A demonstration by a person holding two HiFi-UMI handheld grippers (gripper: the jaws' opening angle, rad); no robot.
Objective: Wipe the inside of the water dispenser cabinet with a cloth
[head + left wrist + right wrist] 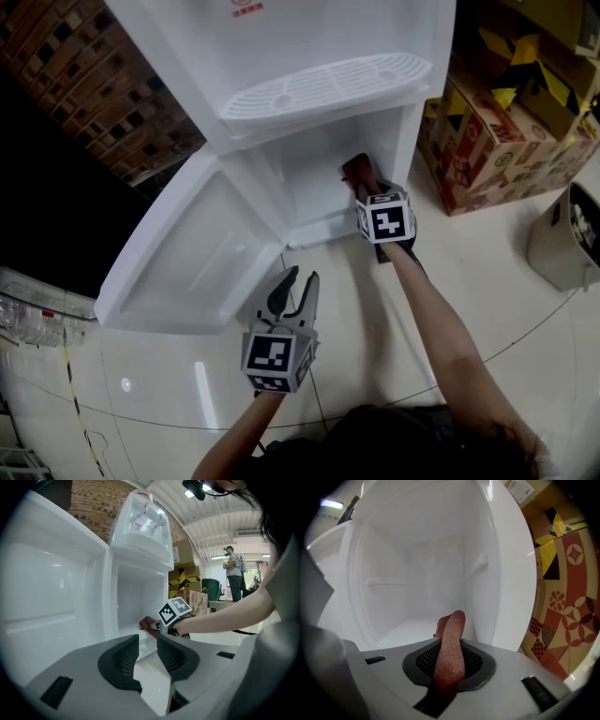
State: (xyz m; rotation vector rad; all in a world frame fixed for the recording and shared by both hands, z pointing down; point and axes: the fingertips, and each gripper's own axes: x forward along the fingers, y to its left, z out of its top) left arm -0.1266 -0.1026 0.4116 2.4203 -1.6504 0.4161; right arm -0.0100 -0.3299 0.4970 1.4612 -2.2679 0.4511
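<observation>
The white water dispenser's cabinet (314,178) stands open, its door (187,253) swung out to the left. My right gripper (361,187) is at the cabinet's mouth, low on the right side, shut on a reddish-brown cloth (356,171). In the right gripper view the cloth (450,653) sticks up from between the jaws over the white cabinet floor (408,620). My left gripper (297,284) hovers over the floor in front of the door, open and with nothing in it. The left gripper view shows floor through the gap between its pads (126,660), and beyond them the cloth (147,623).
Printed cardboard boxes (497,122) are stacked to the right of the dispenser, with a grey bin (567,239) nearer me. The drip tray (328,84) juts out above the cabinet. A brick wall (84,75) runs behind on the left. A person (233,573) stands far off.
</observation>
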